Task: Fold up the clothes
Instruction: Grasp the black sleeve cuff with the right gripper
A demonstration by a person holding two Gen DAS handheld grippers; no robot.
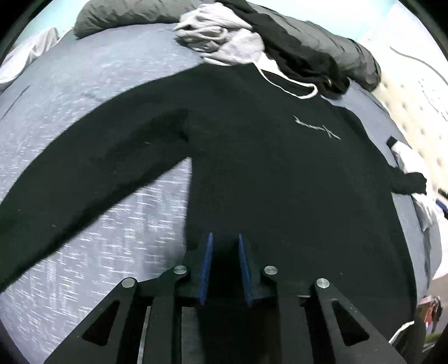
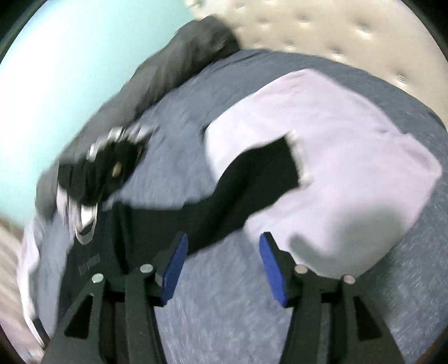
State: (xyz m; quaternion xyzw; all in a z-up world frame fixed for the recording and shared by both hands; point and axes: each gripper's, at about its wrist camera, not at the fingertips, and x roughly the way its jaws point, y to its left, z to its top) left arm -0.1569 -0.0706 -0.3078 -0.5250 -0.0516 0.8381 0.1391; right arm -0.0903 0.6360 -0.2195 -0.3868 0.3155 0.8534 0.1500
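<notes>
Lying flat on the blue-grey bed cover (image 1: 84, 92) is 1 black sweatshirt (image 1: 266, 173), chest up, with a small pale script mark (image 1: 317, 128) on the breast and 1 sleeve (image 1: 92, 179) stretched out toward the left of the left wrist view. The left gripper (image 1: 224, 238) stands over the lower body of this garment, jaws parted by a narrow gap; the cloth shows dark between the blue pads, and whether they nip it cannot be told. Only this view shows the heap at the far edge of the bed: 1 crumpled pale garment (image 1: 218, 36), 1 black garment with a white drawstring (image 1: 294, 53), and 1 long dark grey pillow (image 1: 120, 14) behind them. The right wrist view, much blurred, alone shows 1 pale lilac garment (image 2: 336, 145) spread on the cover, with the sweatshirt's other black sleeve (image 2: 252, 179) lying across it. The right gripper (image 2: 221, 252) hangs above bare cover, jaws about half open with nothing between them. A black object with metallic parts (image 2: 106, 165) at left is too blurred to identify. Room: 1 cream tufted headboard (image 2: 336, 28), 1 pale turquoise wall (image 2: 70, 70).
</notes>
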